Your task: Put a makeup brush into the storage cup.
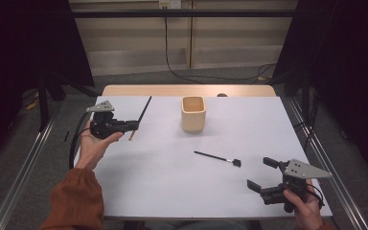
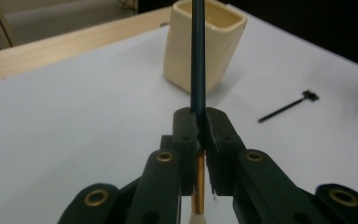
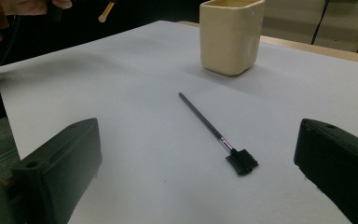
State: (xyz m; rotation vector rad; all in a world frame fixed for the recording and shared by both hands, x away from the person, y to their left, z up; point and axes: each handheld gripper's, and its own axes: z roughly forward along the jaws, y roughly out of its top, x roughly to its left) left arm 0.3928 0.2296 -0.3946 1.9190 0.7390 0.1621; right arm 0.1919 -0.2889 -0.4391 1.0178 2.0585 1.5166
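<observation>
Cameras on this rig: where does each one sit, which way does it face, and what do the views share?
High view: above the person's side, looking forward and down on the white table; forearms, both hands, left tongs and right tongs show.
Left gripper view: rides the left tongs, facing the cream cup along the clamped makeup brush.
Right gripper view: rides the open right tongs, facing the brow comb.
Shared: cup, comb.

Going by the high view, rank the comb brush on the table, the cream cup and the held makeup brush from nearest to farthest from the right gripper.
From the right gripper, at the table's near right corner:
1. The comb brush, lying flat just to its left.
2. The cream cup, upright toward the table's far middle.
3. The makeup brush, clamped in the left gripper above the far left edge.
</observation>
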